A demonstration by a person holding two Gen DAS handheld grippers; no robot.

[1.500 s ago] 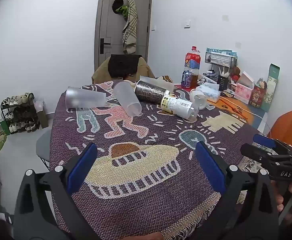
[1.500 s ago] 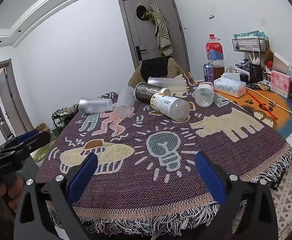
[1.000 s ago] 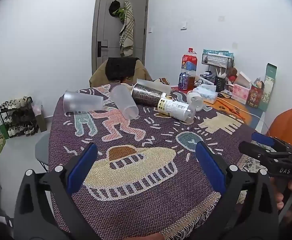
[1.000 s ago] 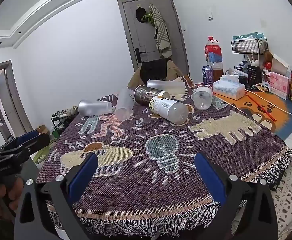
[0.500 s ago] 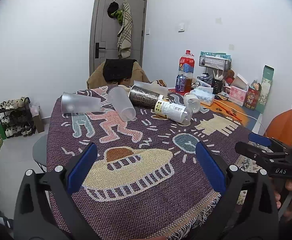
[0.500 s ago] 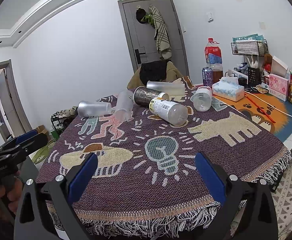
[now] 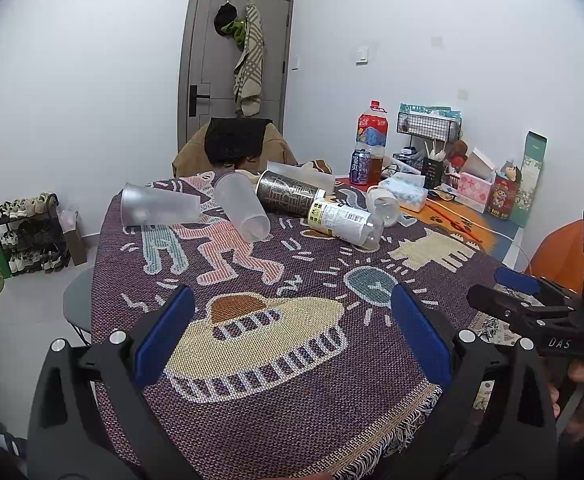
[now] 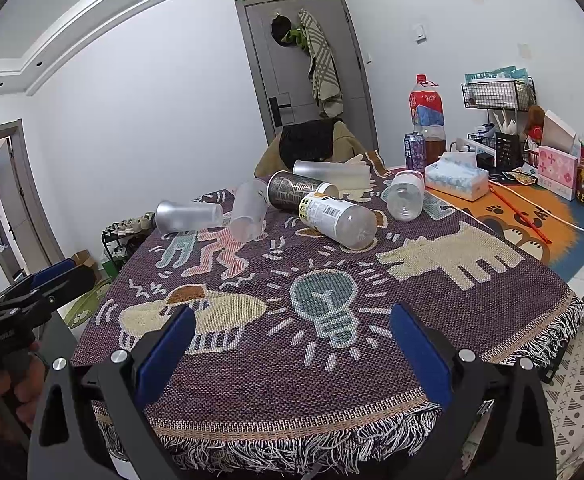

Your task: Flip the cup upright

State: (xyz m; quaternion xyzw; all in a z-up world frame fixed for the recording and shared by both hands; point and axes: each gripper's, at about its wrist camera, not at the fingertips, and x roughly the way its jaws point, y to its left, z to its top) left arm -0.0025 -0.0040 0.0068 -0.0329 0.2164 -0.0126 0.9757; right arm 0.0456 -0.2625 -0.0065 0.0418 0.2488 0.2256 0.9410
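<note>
Both grippers hover at the near edge of the bench, jaws spread wide and holding nothing.

The left gripper [image 7: 292,328] and right gripper [image 8: 292,340] sit above the patterned woven cloth [image 8: 371,360] that covers the bench, well apart from the cups. All the cups lie on their sides at the far end of the cloth: a frosted cup [image 7: 158,210] far left, a second frosted cup [image 7: 242,210] just right of it, a dark patterned cup [image 7: 288,198] beside that, a white-labelled clear cup [image 7: 343,222] touching the dark one, a small clear jar [image 8: 405,196] further right, and another frosted cup [image 8: 327,172] behind them. Beyond, at the far right, stand a tissue box [image 8: 455,176], a purple can [image 8: 413,152] and a large red-labelled bottle [image 8: 425,108].
</note>
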